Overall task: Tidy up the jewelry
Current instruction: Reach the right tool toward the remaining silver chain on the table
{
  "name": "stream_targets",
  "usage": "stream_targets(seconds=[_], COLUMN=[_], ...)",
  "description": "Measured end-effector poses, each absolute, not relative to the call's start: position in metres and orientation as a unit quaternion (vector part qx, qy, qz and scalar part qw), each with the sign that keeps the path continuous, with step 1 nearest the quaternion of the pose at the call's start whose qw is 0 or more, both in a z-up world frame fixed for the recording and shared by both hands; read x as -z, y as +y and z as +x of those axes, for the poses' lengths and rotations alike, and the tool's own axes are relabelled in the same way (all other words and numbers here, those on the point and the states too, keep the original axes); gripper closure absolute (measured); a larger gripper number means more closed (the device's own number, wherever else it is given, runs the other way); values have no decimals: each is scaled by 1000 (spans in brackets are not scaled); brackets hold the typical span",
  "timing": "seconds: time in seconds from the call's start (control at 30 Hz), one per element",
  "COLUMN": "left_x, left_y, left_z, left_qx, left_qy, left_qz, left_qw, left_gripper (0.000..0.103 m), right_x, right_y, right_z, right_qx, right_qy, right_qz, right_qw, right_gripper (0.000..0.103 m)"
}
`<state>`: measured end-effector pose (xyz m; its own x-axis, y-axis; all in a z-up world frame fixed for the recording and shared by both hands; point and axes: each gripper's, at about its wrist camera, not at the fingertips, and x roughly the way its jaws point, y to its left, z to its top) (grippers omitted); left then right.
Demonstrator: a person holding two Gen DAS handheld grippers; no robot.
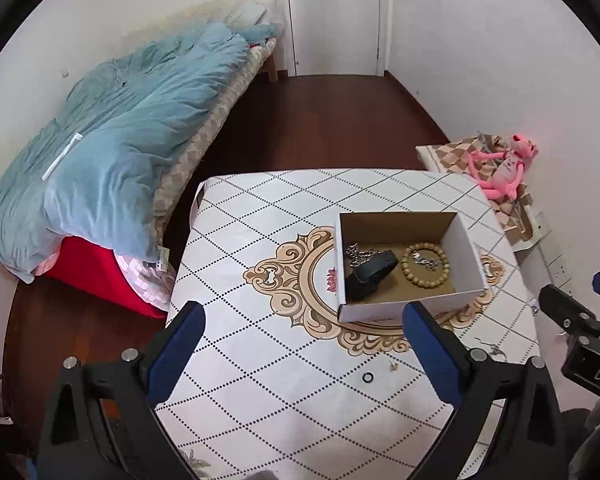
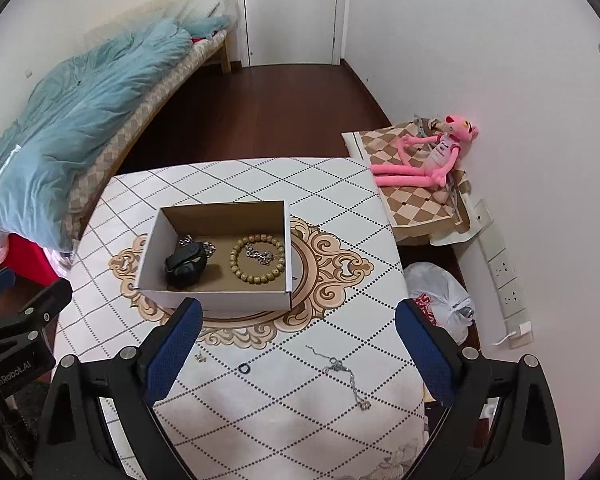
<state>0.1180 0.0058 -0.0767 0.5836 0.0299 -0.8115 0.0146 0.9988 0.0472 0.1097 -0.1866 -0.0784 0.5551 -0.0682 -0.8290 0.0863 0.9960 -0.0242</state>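
Cardboard box (image 2: 220, 256), white outside and brown inside, open-topped at frame centre on the patterned tabletop (image 2: 340, 320). Inside, from left to right: a black pouch-like item (image 2: 186, 266) lying over a silver chain (image 2: 208, 246), then a wooden bead bracelet (image 2: 257, 259) ringed around another silver chain (image 2: 259, 256). Loose on the tabletop below the box, in the right wrist view: a small metal piece (image 2: 199, 357) at lower left, a black ring (image 2: 244, 368) near centre, a thin silver necklace (image 2: 342, 372) trailing toward lower right. Left claw (image 1: 304, 344) spread wide, blue pads empty, hovering at the bottom of its frame with the ring just below the gap. Right claw (image 2: 298, 340) likewise spread and empty, ring and necklace between its fingers. Pink plush (image 2: 428, 156) at upper right, apart from the tabletop; blue quilt (image 2: 80, 116) on the bed at left.
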Motion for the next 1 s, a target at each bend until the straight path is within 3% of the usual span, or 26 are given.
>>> stream_targets(seconds=[0.43,0.73,0.83,0.9,1.0], left_x=[57,144,171,188,206], left_y=[10,1,-2,-3,-3], left_z=[82,83,85,85,88], left_qx=[-6,-42,-50,-55,-61], left_qy=[437,490,513,529,547], left_qz=[18,33,34,39,40], left_qw=[899,870,856,846,834], left_gripper=[2,2,2,2,2], right_x=[70,162,199,218,238], right_y=[-188,-231,-245,-254,-263], right_z=[72,63,57,56,59], right_qx=[24,71,85,82,80], right_qy=[474,527,537,547,545], right_qz=[46,98,107,120,138], right_qw=[879,841,832,824,823], right_gripper=[5,5,16,31,33])
